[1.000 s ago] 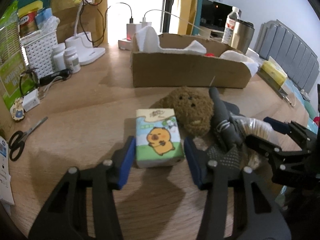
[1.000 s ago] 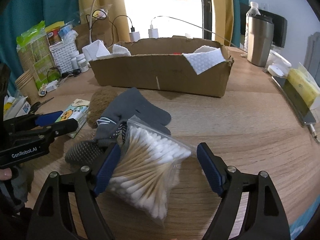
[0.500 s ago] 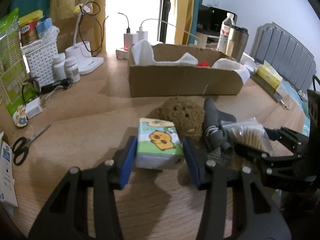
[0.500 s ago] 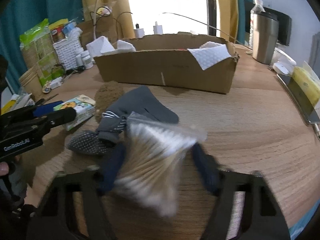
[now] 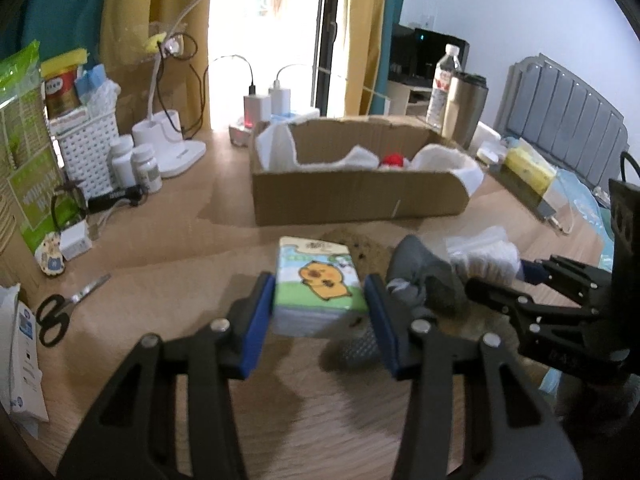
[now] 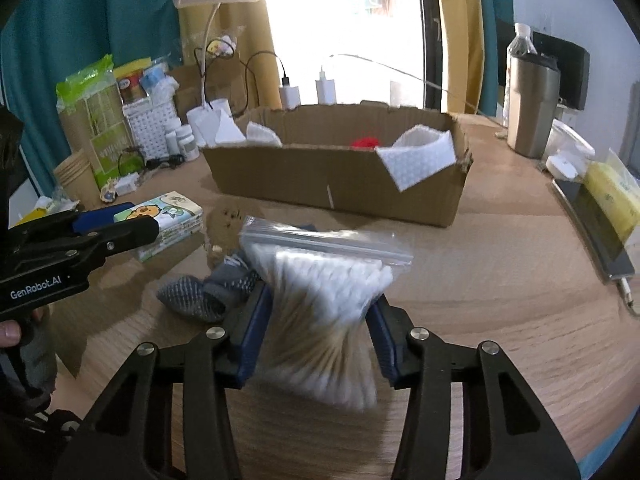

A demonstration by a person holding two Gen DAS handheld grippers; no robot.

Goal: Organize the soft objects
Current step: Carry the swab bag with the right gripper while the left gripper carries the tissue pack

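Cardboard box (image 5: pixel 360 196) at twelve o'clock in left wrist view; left gripper (image 5: pixel 320 316) clamped on soft, light tissue pack (image 5: pixel 318 284) by its sides, above wood-grain counter (image 5: pixel 160 280).

Right wrist view: right gripper (image 6: pixel 318 328) closing on crinkly bag of cotton swabs (image 6: pixel 324 292), pinched mid-bundle; slippery film.

I see a tissue pack (image 5: pixel 318 286) printed with an orange cartoon animal, held clear of the table, near left. A zip bag of cotton swabs (image 6: pixel 324 300) is pinched at its middle, near right, swabs fanning out. Between them lie a grey glove (image 5: pixel 424 280) and a brown plush (image 5: pixel 370 250). Beyond stands an open cardboard box (image 6: pixel 320 176) lined with white sheets.
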